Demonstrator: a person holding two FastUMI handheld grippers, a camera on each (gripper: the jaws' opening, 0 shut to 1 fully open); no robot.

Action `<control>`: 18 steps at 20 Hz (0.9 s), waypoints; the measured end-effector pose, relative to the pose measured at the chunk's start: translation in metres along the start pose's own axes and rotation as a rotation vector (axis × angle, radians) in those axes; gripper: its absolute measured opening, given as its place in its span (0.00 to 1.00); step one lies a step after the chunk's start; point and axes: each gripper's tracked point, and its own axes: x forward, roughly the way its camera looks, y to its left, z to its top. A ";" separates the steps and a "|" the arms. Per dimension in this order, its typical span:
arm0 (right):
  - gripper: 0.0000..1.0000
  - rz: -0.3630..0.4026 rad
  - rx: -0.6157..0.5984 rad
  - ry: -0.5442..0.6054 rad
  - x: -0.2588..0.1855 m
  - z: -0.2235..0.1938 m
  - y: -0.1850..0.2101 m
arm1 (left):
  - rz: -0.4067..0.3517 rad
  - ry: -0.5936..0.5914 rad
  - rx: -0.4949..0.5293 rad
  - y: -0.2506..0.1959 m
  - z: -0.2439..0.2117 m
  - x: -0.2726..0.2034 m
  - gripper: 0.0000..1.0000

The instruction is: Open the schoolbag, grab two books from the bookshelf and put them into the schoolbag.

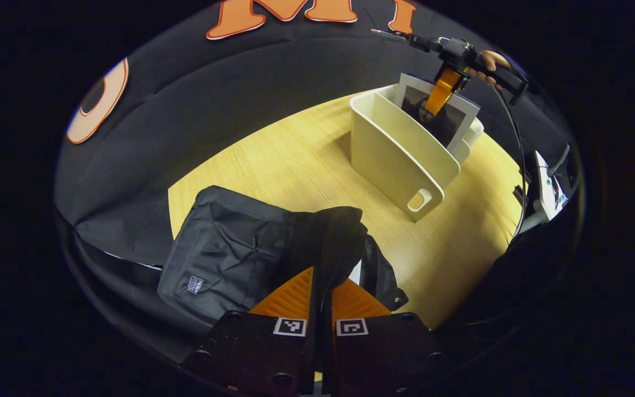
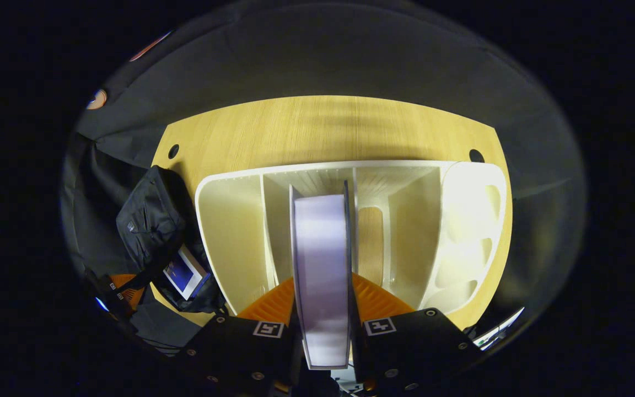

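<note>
Clamping the black schoolbag's [image 1: 224, 253] flap edge, the left tongs [image 1: 322, 292] hold it on the wooden bench [image 1: 295, 160]. Right tongs [image 2: 323, 309] grip a book [image 2: 323, 264] (spine upward) above the cream bookshelf's [image 2: 229, 231] middle slot; another book [image 2: 185, 274] lies in the schoolbag.

The table [image 1: 306, 160] shows a pale wood grain with a smooth, faintly satin finish. On it, the bookshelf [image 1: 392, 149] looks like moulded cream plastic, smooth and slightly glossy, catching bright light on its rounded end wall [image 2: 472, 220]. Beside the bookshelf, the schoolbag [image 1: 224, 253] is matt black woven cloth, creased and soft, with a small sewn label on its front. The book [image 2: 322, 275] standing in the bookshelf has a smooth, pale paper edge and thin dark covers; its front cover [image 1: 439, 113] looks slightly glossy. Behind the table hangs matt black cloth [image 1: 185, 110], loosely wrinkled
</note>
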 end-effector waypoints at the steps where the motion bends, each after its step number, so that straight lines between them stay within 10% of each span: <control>1: 0.38 -0.002 0.005 -0.011 -0.009 -0.001 0.000 | -0.006 -0.004 0.003 0.000 0.000 0.000 0.06; 18: 0.38 0.015 0.115 -0.269 -0.136 -0.073 0.038 | -0.082 -0.063 0.125 0.014 -0.003 -0.004 0.06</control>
